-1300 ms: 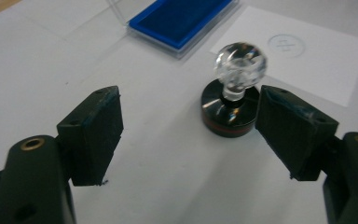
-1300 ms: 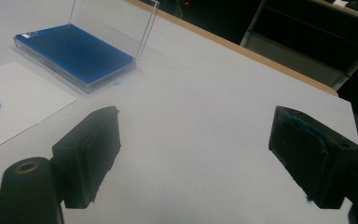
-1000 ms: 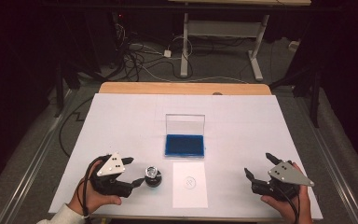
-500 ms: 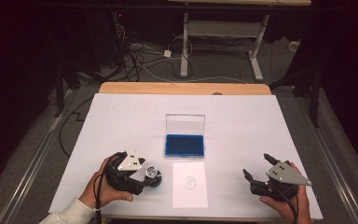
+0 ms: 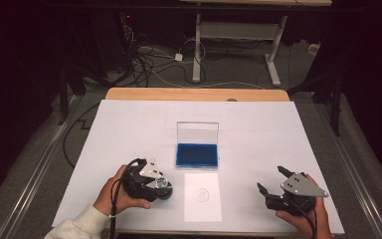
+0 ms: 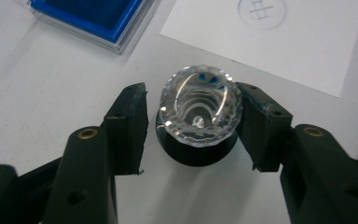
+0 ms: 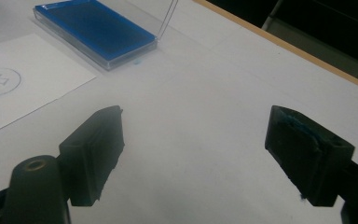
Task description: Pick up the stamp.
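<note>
High view: compared with one second ago, the left tongs have moved to the right along the bench and now stand around the crystal stamp, which before was just beside them. Their jaws have just been closing, with the stamp between them.

In the left gripper view the crystal stamp stands upright on its black base on the bench, between the two jaws of the left tongs. The jaw at the right of this view seems to touch the faceted top; the jaw at the left is near it, with a thin gap, so I judge that the grip is not yet complete and these tongs count as released. A little more closing is needed before the stamp can be lifted.

The stamp lies just left of the white paper with a printed circle, and in front of the open blue ink pad.

The right tongs rest well apart at the right, jaws wide and empty; they have just been closing slightly, with nothing between them.
</note>
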`<action>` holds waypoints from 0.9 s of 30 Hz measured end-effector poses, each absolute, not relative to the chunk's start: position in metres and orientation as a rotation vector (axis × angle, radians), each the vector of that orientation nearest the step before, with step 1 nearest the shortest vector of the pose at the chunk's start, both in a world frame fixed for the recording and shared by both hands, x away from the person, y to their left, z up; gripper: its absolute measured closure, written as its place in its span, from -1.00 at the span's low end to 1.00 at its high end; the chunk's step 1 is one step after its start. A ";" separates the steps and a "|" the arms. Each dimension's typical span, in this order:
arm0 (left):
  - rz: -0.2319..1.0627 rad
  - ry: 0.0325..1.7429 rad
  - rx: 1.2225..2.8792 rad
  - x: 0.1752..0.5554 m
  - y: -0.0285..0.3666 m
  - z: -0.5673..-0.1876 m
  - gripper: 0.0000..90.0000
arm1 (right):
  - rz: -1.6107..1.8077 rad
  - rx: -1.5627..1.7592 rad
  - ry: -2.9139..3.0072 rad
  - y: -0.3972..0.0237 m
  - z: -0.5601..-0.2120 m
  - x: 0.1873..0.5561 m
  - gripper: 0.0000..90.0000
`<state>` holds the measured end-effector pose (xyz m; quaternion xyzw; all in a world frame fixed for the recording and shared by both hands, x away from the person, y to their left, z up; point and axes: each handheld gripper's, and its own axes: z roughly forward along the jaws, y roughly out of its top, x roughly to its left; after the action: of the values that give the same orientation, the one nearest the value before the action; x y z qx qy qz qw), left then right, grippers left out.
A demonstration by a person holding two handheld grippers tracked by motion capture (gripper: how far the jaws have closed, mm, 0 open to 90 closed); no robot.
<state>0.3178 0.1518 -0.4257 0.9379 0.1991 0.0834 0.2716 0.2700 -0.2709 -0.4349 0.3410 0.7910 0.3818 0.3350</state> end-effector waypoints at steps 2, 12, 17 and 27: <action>0.213 0.532 2.528 0.319 0.151 -0.428 0.01 | 0.996 0.889 2.065 -0.271 -0.435 0.270 -0.56; 0.221 0.484 2.534 0.321 0.145 -0.431 0.15 | 0.977 0.880 2.082 -0.270 -0.437 0.271 -0.57; 0.234 0.486 2.523 0.321 0.144 -0.431 0.20 | 0.971 0.875 2.090 -0.269 -0.438 0.271 -0.56; 0.256 0.474 2.518 0.319 0.146 -0.433 0.21 | 0.950 0.864 2.102 -0.269 -0.438 0.271 -0.56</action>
<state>0.3193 0.1457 -0.4325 0.9389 0.1768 0.0953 0.2795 0.2708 -0.2685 -0.4381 0.3307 0.8046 0.3638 0.3329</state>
